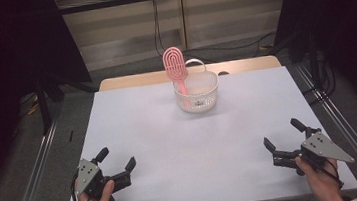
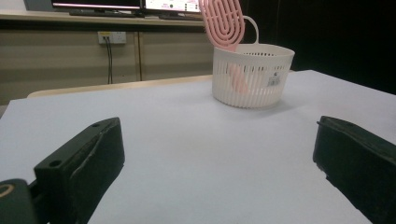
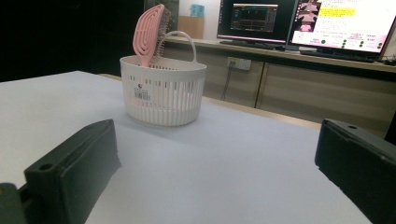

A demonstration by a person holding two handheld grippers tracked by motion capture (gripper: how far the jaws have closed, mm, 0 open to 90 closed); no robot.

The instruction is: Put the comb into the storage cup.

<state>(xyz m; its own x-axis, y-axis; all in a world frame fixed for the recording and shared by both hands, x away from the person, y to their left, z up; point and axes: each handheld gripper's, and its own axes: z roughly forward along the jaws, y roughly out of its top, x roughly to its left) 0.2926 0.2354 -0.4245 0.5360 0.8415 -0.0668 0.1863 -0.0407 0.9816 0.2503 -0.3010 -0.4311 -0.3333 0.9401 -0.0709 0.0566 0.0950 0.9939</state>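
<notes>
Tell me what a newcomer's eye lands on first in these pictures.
The pink hairbrush stands out first, handle down in the white slotted basket at the far middle of the white table, its head leaning over the rim. Next come the left gripper and right gripper, both open, at the near corners, apart from the basket.

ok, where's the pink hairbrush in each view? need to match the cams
High view: pink hairbrush stands upper centre, head above the rim of the white basket.
Left gripper view: top, right of centre, head leaning over the basket's left rim.
Right gripper view: upper left, rising from the basket's left side.
Shared landmark: the basket's arched handle, just behind the brush.
</notes>
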